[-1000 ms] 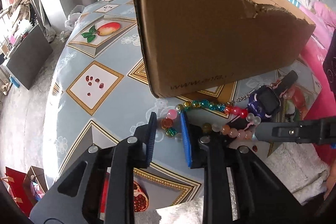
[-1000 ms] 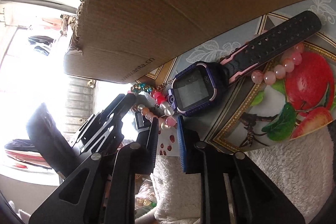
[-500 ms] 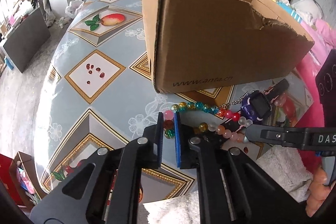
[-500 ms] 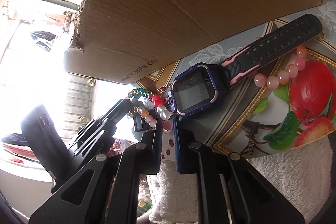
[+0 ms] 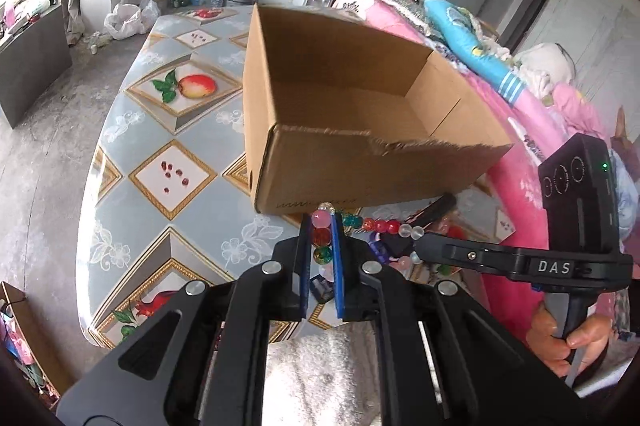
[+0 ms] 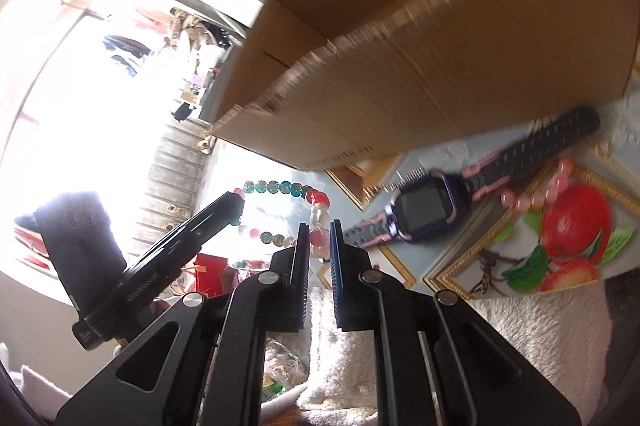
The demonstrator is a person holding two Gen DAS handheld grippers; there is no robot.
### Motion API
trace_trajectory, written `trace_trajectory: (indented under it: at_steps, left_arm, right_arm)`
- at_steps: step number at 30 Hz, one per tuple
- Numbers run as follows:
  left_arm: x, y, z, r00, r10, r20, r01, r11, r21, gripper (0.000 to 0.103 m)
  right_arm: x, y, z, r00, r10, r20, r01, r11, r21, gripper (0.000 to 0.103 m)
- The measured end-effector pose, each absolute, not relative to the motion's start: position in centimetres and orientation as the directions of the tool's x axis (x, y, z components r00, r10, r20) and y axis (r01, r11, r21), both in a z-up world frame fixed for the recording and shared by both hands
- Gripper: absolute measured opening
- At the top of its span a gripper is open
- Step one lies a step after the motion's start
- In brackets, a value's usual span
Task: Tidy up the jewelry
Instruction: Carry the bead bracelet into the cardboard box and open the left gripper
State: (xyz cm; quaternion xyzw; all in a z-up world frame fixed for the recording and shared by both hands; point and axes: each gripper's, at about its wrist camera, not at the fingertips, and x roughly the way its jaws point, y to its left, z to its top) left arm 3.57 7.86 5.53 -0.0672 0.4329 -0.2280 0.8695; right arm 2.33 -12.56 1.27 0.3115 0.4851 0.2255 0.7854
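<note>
Two claws share one multicoloured bead bracelet (image 5: 362, 224), each clamped on a different part of the loop. Nearest in the left wrist view, the left claw (image 5: 321, 246) is nearly closed, its blue pads (image 5: 337, 258) pinching a short run of pink, red and green beads. From there the strand runs right, through teal, red and clear beads, to the tip of the right claw (image 5: 420, 246), which comes in from the right. In its own view the right claw (image 6: 319, 240) is likewise almost together, gripping pink and clear beads, and the loop hangs between the two tools above the surface (image 5: 132, 162).

One purple and pink smartwatch (image 6: 430, 206) lies flat on the surface just beyond and right of the bracelet, its black strap stretching away toward the far right. One pale pink bead string (image 6: 532, 196) lies beside that strap, over a printed apple. One open cardboard box (image 5: 352, 114) stands farther back, its near wall close behind the watch and the bracelet.
</note>
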Motion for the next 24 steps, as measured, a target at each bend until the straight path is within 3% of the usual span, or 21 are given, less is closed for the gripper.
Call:
trace_trajectory:
  at_steps: [5,9,16,24]
  left_arm:
    - [4.9,6.6,11.4,0.562,-0.527,-0.638,0.421,0.846,-0.327,0.008]
    - [9.6,4.1,13.5,0.567,-0.513,-0.644,0.437,0.85,-0.293,0.008]
    - [20.5,-0.7,10.0,0.475,-0.392,-0.788,0.389,0.896,-0.212,0.008]
    - [26.2,-3.5,4.6,0.361,-0.251,-0.898,0.369,0.923,-0.109,0.009]
  right_arm:
    - [4.5,-13.7,7.3,0.51,0.644,-0.571,-0.187,0.731,0.657,0.01]
    - [9.6,-14.8,10.1,0.517,0.632,-0.577,-0.246,0.756,0.607,0.01]
    - [21.1,-16.3,6.2,0.343,0.611,-0.714,-0.153,0.786,0.599,0.01]
    - [27.3,-15.9,1.7,0.229,0.521,-0.822,-0.109,0.853,0.51,0.01]
